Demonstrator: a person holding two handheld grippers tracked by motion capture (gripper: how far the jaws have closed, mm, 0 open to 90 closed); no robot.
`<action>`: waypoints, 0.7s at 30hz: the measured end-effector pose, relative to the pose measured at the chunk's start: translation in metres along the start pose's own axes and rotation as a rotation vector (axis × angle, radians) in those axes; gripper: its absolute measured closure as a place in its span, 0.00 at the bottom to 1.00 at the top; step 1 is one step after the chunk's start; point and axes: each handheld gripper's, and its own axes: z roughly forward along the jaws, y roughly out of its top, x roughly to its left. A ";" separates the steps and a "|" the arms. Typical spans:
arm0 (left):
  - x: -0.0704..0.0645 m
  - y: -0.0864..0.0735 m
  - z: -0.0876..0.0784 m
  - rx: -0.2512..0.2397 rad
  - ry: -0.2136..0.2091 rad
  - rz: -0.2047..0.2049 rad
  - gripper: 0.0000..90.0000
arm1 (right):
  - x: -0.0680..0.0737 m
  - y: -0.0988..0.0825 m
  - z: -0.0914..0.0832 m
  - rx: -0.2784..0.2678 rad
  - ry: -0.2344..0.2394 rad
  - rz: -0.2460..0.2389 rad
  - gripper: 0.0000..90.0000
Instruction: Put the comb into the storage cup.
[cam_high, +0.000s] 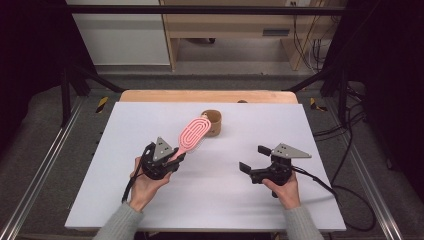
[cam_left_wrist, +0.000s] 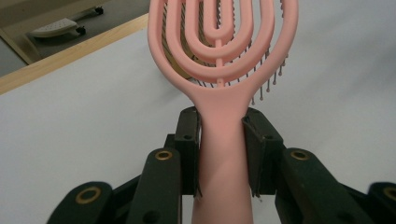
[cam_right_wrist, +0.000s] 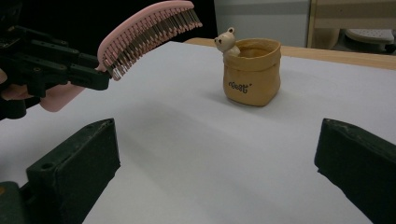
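Held the left gripper (cam_high: 172, 161) low over the white table (cam_high: 150, 200) at about 8 o'clock, forearm entering from 6 o'clock, jaws aimed toward 1 o'clock and clamped on the handle of the pink hairbrush (cam_high: 192, 134). Kept that brush lifted off the surface, head slanting up toward the tan pouch (cam_high: 214, 123) at 12 o'clock. Held the right gripper (cam_high: 254, 159) at about 4 o'clock, jaws turned toward 9 o'clock and spread wide, nothing between them. From the left gripper view, looked straight along the brush (cam_left_wrist: 219, 93): pads pressed against both sides of the handle, looped ribs and bristle tips overhead. From the right gripper view, saw the brush (cam_right_wrist: 149, 32) side-on with bristles pointing down, and the pouch (cam_right_wrist: 252, 77) standing upright, well apart from it, a small bear figure (cam_right_wrist: 227, 41) at its rim.
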 end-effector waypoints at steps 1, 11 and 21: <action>-0.001 0.000 0.000 -0.001 0.000 0.002 0.77 | 0.000 0.000 0.000 0.000 0.001 0.000 0.00; -0.010 0.001 0.003 0.001 -0.013 0.014 0.77 | 0.007 0.002 0.004 0.000 0.006 -0.002 0.00; -0.016 0.004 0.003 -0.009 -0.012 0.021 0.77 | 0.010 0.004 0.007 -0.006 0.005 0.008 0.00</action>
